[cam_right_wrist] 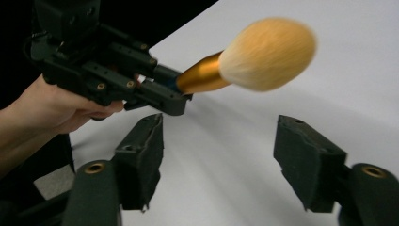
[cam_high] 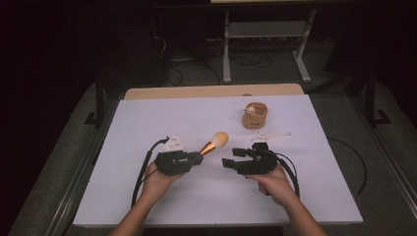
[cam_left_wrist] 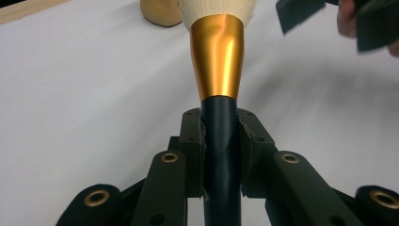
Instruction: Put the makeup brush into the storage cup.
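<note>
A makeup brush (cam_high: 214, 142) with a dark handle, a gold ferrule (cam_left_wrist: 217, 56) and a pale round tuft (cam_right_wrist: 267, 53) is held above the white table cover. My left gripper (cam_high: 195, 158) is shut on its dark handle (cam_left_wrist: 219, 150), with the tuft pointing up and to the right. My right gripper (cam_high: 230, 158) stands open just right of the brush, its two pads (cam_right_wrist: 141, 157) wide apart and nothing between them. In the right gripper view the left gripper (cam_right_wrist: 162, 96) shows with the brush sticking out of it.
A tan round holder (cam_high: 254, 116) with a small pale object in it stands on the white cover (cam_high: 147, 123) toward the back right. The wooden table edge (cam_high: 211, 91) lies behind it. Table legs and cables sit on the dark floor beyond.
</note>
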The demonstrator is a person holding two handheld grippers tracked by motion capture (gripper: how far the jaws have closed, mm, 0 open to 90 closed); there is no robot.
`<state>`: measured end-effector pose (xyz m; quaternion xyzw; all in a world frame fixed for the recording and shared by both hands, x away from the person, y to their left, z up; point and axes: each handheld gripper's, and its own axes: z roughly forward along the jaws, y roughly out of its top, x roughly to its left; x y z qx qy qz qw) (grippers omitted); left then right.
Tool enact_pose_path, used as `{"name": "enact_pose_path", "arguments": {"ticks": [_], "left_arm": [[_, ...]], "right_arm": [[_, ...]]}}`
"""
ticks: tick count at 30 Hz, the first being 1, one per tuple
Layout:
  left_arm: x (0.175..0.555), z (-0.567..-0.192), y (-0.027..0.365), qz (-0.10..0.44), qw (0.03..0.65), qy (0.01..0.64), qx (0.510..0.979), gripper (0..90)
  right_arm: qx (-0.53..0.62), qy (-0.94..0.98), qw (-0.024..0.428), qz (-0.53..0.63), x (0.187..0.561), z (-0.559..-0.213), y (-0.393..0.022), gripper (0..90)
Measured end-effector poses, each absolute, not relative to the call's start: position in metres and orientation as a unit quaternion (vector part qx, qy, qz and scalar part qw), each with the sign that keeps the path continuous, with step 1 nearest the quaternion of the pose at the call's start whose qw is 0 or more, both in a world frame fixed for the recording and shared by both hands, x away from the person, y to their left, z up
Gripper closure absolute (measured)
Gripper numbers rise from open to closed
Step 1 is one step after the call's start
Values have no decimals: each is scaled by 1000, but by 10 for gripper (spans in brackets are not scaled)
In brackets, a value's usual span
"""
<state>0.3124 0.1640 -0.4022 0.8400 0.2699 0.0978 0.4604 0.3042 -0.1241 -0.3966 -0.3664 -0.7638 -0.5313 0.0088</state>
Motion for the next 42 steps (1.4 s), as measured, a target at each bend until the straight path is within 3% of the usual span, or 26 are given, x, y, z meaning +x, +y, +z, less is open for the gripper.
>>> {"name": "enact_pose_path", "arguments": {"ticks": [5,12,42], "left_arm": [[311,-403,162,97,466,267,838,745],[310,-404,159,95,472,264,836,744],[305,-408,146,79,493,257,827,742]], "right_arm": [[-372,-756,24,-537,304,-398,-118,448],[-378,-757,38,-532,307,-402,-111,486],[-409,-719,67,-558,319,-411,-98,509]]}}
